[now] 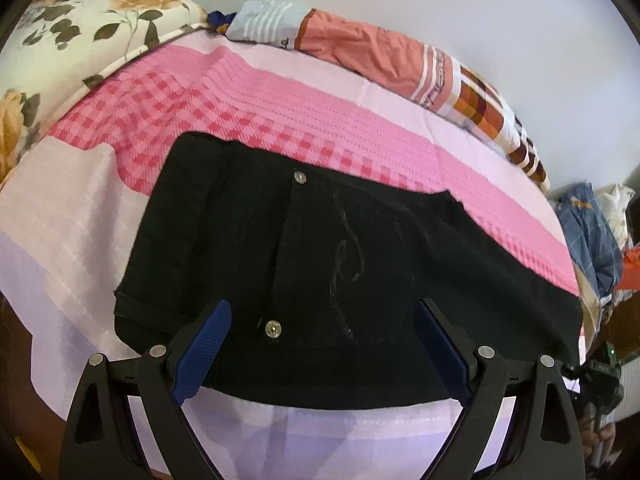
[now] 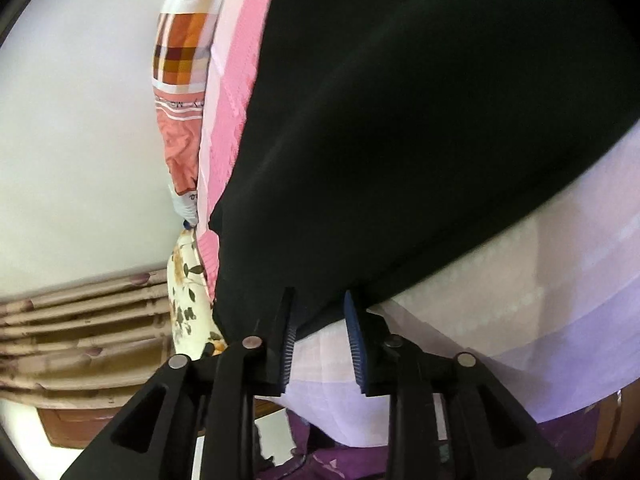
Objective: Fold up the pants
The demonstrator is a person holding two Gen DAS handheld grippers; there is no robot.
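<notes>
Black pants (image 1: 328, 264) flat near the bed edge (image 1: 280, 420), left gripper (image 1: 320, 320) fingers wide apart, right gripper (image 2: 320, 312) fingers slightly apart, unclamped.

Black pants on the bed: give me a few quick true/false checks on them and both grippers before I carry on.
1. The black pants lie on a pink checked bedspread. True.
2. The left gripper is clamped shut on the fabric. False: its jaws stand wide open over the pants.
3. Two metal rivets show on the pants. True.
4. The right gripper is at the pants' edge. True.
5. The pants are blue denim. False: they are black.
</notes>
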